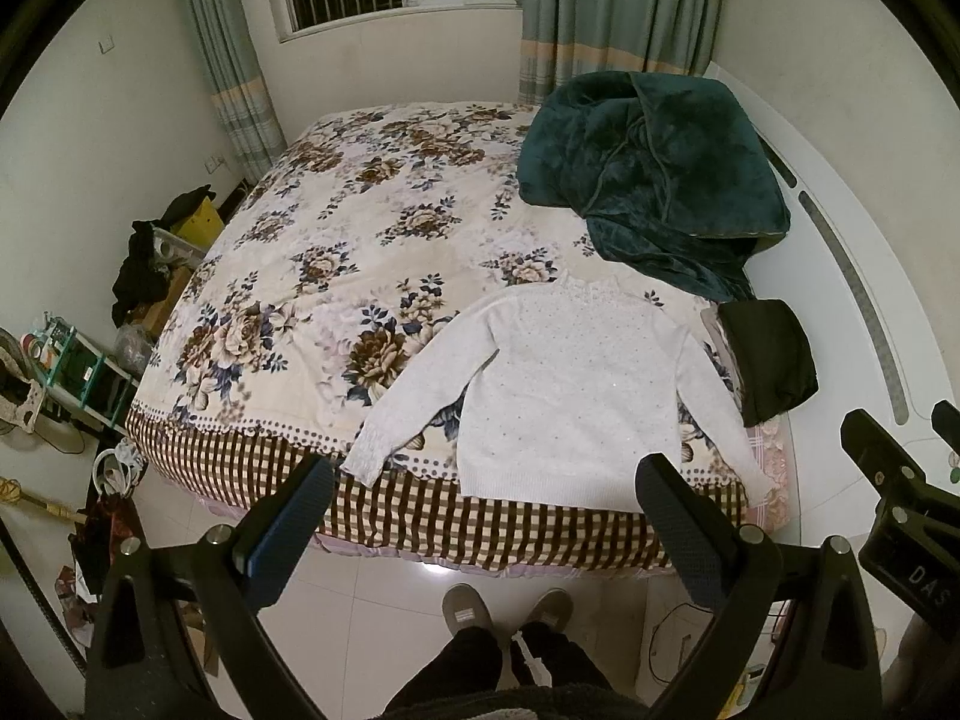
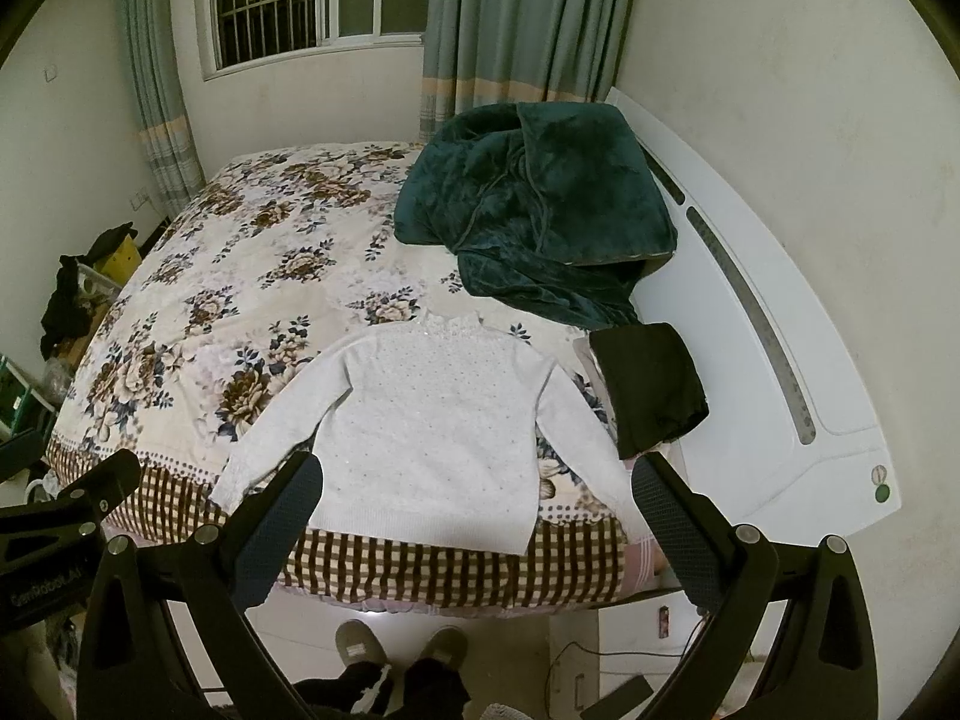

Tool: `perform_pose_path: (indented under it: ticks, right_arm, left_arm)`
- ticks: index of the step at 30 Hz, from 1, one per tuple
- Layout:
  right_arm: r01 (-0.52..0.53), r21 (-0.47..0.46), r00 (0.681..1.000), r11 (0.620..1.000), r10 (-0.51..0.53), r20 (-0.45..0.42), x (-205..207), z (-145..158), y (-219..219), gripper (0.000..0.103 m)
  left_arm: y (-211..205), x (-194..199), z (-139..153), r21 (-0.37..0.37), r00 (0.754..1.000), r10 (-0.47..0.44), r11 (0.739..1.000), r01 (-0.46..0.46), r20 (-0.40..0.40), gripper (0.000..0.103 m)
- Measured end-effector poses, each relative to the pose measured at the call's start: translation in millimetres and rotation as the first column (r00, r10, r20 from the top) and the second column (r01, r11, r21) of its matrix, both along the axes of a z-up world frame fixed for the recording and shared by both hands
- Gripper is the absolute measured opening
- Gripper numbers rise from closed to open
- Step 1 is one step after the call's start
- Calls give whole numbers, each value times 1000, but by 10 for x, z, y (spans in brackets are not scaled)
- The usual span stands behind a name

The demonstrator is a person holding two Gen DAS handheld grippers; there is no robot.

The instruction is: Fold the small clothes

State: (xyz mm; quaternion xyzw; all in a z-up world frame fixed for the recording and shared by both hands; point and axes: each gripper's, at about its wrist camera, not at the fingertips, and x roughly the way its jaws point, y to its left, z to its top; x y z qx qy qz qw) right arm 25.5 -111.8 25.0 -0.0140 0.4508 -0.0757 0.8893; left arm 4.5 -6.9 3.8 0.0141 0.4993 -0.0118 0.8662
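While you stand at the foot of the bed, both tools hang above the floor, short of the mattress edge.

Left hand-held gripper: fingers spread wide apart, nothing between them, touching nothing. The blue pad on one finger faces inward.

Right hand-held gripper: fingers likewise spread wide, nothing held. Its body also shows at the right edge of the left wrist view.

White sweater: the task's garment, laid flat on the bed near the foot edge, collar pointing toward the window, hem lying on the checked border of the bedspread. Both sleeves are spread out to the sides and angled down; one cuff reaches the checked border on your left, the other runs to the bed's right edge. Small sparkling dots cover the body.

Dark folded garment: on the bed's right edge, just beside the sweater's right sleeve.

Green plush blanket: heaped at the far right of the bed, apart from the sweater.

Floral bedspread: covers the bed, brown check along the foot.

Grey slippers: your feet on the tiled floor, below the grippers.

Window: barred, with curtains on either side.
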Motion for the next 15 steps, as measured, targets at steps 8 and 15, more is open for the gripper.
perform_pose_path:
  ticks: [8, 15]
  right_arm:
    - [-2, -2, 1000, 1000, 2, 2, -7, -4, 8, 103]
    - [-1, -3, 1000, 1000, 1, 3, -4, 5, 18, 103]
  left_arm:
    - [4, -8, -6, -1, 1000, -2, 1000, 2, 2, 103]
    - [-2, 9, 33, -1, 1000, 0, 1000, 0, 7, 103]
